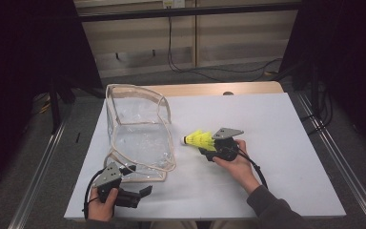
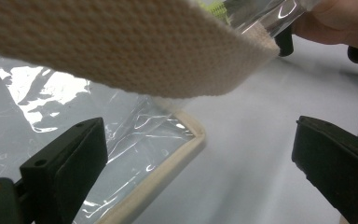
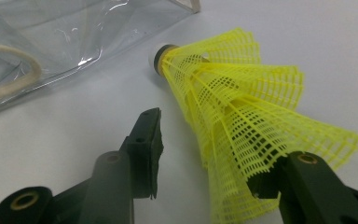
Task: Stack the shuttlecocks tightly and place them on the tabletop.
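One white table (image 1: 276, 124) carries everything here. On its left half sits a clear plastic bag (image 1: 140, 136) with cream fabric trim, standing partly upright and open toward the near side, its lower panel flat on the table. From the left gripper view the bag's woven cream strap (image 2: 121, 51) crosses the top of the frame, and the trimmed corner of the flat panel lies between the two fingers. The left gripper (image 1: 140, 193) rests at the near left edge, just beside the bag's near corner; its fingers stand wide apart, clamped on nothing, touching neither trim nor film as far as can be told. The right gripper (image 1: 205, 145) is held near table centre, just right of the bag. Its fingers are apart: the yellow shuttlecock (image 3: 242, 116) lies between them, its mesh skirt against the right-hand finger (image 3: 307, 186), a clear gap to the other. The shuttlecock's white cork tip (image 1: 185, 140) points toward the bag, close to it but not touching.
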Action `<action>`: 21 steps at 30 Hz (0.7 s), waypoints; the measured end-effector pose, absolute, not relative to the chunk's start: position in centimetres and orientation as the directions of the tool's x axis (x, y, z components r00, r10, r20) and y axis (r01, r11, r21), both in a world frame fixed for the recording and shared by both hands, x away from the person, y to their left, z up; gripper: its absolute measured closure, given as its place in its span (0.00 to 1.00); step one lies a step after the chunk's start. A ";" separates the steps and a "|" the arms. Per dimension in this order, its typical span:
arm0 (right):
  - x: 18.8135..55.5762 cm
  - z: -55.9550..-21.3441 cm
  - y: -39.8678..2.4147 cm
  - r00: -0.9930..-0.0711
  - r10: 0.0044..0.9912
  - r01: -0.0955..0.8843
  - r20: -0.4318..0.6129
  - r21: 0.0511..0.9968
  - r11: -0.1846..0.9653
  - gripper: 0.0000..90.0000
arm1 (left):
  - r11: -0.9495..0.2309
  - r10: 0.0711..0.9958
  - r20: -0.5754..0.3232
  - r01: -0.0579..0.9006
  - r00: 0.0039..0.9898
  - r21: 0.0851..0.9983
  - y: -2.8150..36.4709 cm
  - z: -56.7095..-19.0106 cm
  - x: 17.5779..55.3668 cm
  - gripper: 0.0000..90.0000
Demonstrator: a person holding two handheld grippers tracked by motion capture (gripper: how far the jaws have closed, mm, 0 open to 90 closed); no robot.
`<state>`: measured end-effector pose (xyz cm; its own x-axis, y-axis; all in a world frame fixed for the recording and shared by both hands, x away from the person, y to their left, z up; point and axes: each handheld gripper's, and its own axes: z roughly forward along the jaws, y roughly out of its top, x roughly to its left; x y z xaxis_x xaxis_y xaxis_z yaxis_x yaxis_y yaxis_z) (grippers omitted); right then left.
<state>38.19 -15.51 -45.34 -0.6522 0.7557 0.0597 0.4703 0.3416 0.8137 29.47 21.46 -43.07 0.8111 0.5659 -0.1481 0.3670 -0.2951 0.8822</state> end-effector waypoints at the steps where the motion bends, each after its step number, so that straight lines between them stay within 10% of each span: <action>1: 38.2 -45.3 -15.5 -0.651 0.757 0.471 0.061 0.814 0.340 0.58 | -0.295 0.566 -0.148 0.367 0.811 0.882 21.5 -43.1 29.5 0.03; 21: 39.0 -45.4 -15.3 -0.630 0.774 0.488 0.068 0.810 0.326 0.74 | -0.296 0.566 -0.148 0.367 0.811 0.882 21.5 -43.1 29.5 0.03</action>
<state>39.00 -15.28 -45.36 -0.6296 0.7740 0.0677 0.4878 0.3259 0.8098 29.49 21.49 -43.10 0.8111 0.5660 -0.1477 0.3673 -0.2964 0.8816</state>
